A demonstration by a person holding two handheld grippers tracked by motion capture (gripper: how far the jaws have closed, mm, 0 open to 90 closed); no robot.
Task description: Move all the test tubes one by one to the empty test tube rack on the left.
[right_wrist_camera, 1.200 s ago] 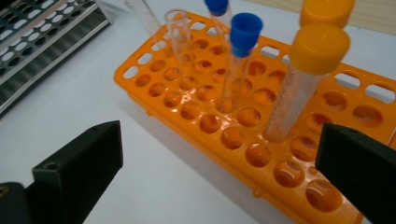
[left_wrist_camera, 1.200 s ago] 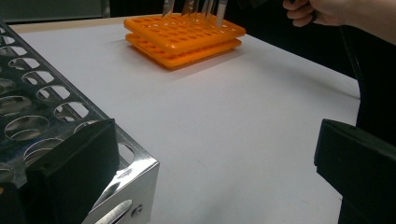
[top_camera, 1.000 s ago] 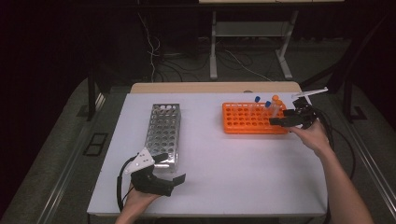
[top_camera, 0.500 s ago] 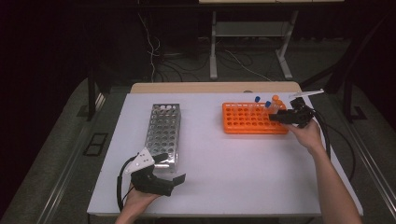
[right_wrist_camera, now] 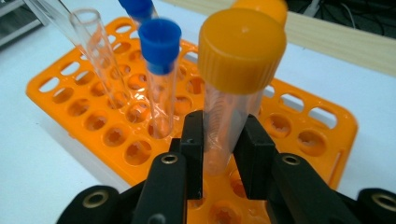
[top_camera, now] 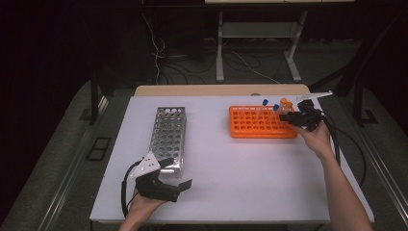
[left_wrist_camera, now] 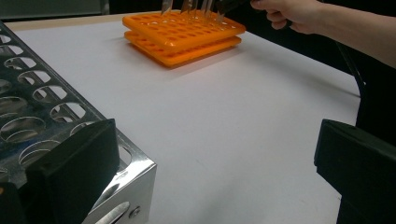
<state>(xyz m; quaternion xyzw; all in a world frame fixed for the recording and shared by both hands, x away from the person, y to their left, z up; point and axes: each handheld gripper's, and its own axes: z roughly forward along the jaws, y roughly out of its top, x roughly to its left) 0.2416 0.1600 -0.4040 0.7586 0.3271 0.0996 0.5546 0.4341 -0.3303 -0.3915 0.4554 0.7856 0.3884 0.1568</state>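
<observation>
This looks like a lab. On a white table sit an orange rack full of little holes and a shiny metal rack with holes too. Clear plastic tubes with blue and orange caps stand in the orange one. Behind the table, cables lie on a dark floor.

The right gripper reaches forward at arm's length, jaws closed; the left gripper rests near the body, jaws spread wide.
</observation>
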